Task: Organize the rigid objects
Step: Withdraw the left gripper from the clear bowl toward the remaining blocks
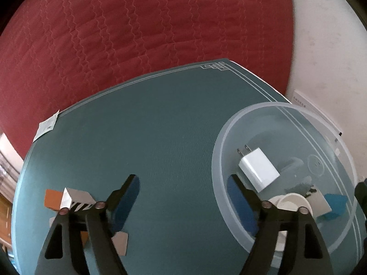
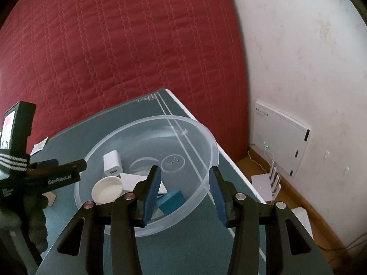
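Note:
A clear plastic bowl [image 1: 344,151] [image 2: 206,135] stands on the teal mat near its right edge. It holds a white charger plug [image 1: 259,168] [image 2: 112,161], a small white dish [image 1: 291,202] [image 2: 106,189], a blue block [image 1: 337,202] [image 2: 170,200] and a white card [image 2: 132,180]. My left gripper [image 1: 183,197] is open and empty, its right finger over the bowl's near-left rim. My right gripper [image 2: 185,190] is open and empty, straddling the bowl's near-right rim. An orange, white and striped box [image 1: 68,199] lies on the mat by the left finger.
The teal mat [image 1: 160,137] [image 2: 183,252] lies on a red quilted bed [image 1: 137,23]. A paper slip [image 1: 47,126] sits at the mat's far left corner. A white wall, a wall panel [image 2: 279,135] and a white router [image 2: 266,183] on the wooden floor are at the right.

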Demonstrator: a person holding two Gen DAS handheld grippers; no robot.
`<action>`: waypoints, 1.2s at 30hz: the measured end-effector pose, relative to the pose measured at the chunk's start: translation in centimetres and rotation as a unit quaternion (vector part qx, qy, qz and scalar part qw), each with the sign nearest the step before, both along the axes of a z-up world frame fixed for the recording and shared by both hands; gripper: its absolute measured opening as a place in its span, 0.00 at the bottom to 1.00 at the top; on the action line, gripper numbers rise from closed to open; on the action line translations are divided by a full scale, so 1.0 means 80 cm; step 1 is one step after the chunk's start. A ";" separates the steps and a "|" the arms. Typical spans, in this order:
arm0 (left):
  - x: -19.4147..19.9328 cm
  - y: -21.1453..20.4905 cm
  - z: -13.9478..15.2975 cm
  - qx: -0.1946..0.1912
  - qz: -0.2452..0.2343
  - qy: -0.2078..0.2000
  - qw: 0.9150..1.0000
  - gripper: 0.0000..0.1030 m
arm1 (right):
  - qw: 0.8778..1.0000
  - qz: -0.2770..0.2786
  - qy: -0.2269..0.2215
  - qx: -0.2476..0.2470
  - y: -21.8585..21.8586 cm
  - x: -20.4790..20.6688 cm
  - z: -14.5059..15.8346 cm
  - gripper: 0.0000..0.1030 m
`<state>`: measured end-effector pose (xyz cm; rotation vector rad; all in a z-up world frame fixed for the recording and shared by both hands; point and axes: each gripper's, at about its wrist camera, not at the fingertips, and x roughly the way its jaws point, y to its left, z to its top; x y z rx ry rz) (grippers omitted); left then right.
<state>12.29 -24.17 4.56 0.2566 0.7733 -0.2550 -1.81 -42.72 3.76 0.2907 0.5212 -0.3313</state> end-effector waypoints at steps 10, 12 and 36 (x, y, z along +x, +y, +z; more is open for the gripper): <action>-0.025 0.016 0.001 -0.007 -0.010 0.007 1.000 0.88 | 1.000 0.000 0.001 0.000 0.001 0.000 0.000 0.44; -0.029 0.021 0.004 -0.010 -0.008 0.005 1.000 0.91 | 1.000 0.000 0.000 -0.001 0.000 0.000 0.000 0.44; -0.053 0.167 0.017 -0.053 0.101 -0.005 0.993 0.93 | 1.000 -0.004 -0.004 -0.009 -0.002 -0.007 0.000 0.46</action>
